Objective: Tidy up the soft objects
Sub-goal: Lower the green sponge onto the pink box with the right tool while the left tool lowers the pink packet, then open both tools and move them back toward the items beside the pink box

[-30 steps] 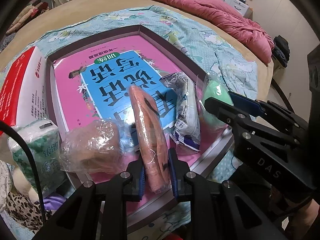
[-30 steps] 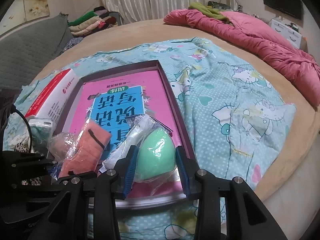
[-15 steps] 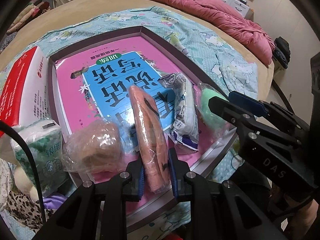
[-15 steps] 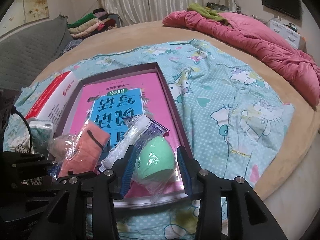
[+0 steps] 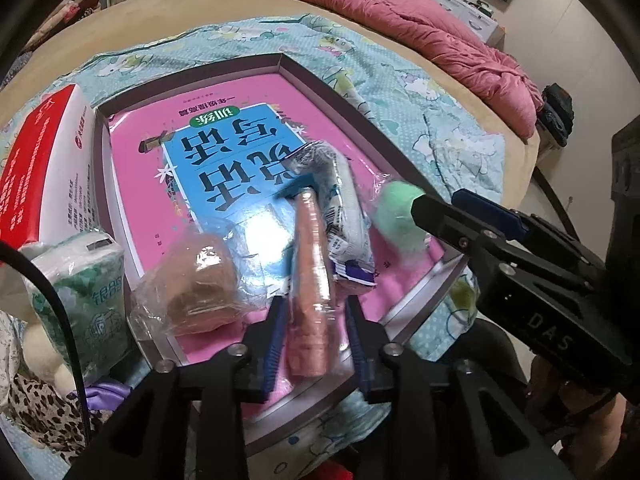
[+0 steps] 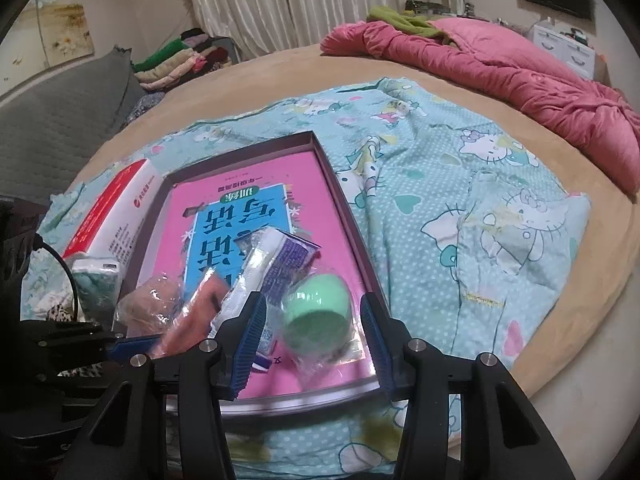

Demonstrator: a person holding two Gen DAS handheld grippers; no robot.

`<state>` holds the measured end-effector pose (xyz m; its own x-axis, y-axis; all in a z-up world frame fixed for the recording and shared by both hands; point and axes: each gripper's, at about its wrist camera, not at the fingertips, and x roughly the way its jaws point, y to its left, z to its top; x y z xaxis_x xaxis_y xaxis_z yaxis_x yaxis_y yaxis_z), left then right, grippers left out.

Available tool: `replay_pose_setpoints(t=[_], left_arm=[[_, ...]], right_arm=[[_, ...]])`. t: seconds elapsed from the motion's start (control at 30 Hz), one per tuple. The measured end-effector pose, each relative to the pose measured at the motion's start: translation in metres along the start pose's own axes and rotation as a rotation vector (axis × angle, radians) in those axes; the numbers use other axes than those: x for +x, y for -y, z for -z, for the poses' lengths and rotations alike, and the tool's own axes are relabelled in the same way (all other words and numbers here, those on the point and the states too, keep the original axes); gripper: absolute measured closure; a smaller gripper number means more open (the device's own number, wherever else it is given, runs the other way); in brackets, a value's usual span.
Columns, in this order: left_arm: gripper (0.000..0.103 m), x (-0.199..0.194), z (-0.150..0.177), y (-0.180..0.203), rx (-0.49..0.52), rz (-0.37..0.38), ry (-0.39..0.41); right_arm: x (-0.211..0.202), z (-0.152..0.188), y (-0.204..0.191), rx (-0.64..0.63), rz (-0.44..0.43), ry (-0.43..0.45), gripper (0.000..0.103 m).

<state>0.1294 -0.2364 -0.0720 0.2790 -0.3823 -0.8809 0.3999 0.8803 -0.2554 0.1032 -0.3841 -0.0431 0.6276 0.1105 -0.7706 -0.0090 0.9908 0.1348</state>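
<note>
A shallow box tray (image 5: 316, 76) (image 6: 340, 184) lined with a pink and blue book lies on the bed. At its near end lie a brown wrapped lump (image 5: 196, 280) (image 6: 148, 300), a salmon wrapped roll (image 5: 312, 280) (image 6: 192, 316), a white and purple packet (image 5: 344, 216) (image 6: 272, 268) and a green egg-shaped sponge in film (image 5: 400, 216) (image 6: 316, 316). My left gripper (image 5: 316, 344) is open, its jaws apart on either side of the salmon roll. My right gripper (image 6: 312, 336) is open, its jaws apart around the green sponge.
A red and white carton (image 5: 40, 168) (image 6: 112, 212) lies left of the tray, with a green tissue pack (image 5: 80, 296) (image 6: 96, 284) in front of it. A Hello Kitty blanket (image 6: 460, 184) covers the bed and a pink quilt (image 6: 500, 76) lies at the back right.
Both grippers have opened: the left let go of the salmon roll, the right let go of the green sponge. Both objects now rest in the tray, and the right gripper has drawn back a little.
</note>
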Motion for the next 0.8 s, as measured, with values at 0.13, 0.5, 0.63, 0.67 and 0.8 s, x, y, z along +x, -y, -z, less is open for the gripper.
replay_pose_setpoints(t=[0.13,0.5,0.63,0.67,0.8], left_arm=[[0.063,-0.005,0.000,0.002,0.007,0.001,0.011],[0.056,-0.026,0.001,0.008,0.022,-0.005,0.053],[0.051,-0.036,0.002,0.010,0.027,-0.009,0.071],[0.048,-0.039,0.002,0.011,0.029,-0.010,0.077],[0.043,-0.048,0.004,0.011,0.030,-0.014,0.092]], right_arm=[[-0.002,-0.001,0.002,0.009,0.003,0.004,0.051],[-0.010,-0.005,0.006,0.032,0.016,0.025,0.044],[-0.013,-0.006,0.006,0.041,0.006,0.033,0.043],[-0.014,-0.006,0.006,0.041,0.010,0.036,0.043],[-0.017,-0.008,0.003,0.036,0.014,0.043,0.042]])
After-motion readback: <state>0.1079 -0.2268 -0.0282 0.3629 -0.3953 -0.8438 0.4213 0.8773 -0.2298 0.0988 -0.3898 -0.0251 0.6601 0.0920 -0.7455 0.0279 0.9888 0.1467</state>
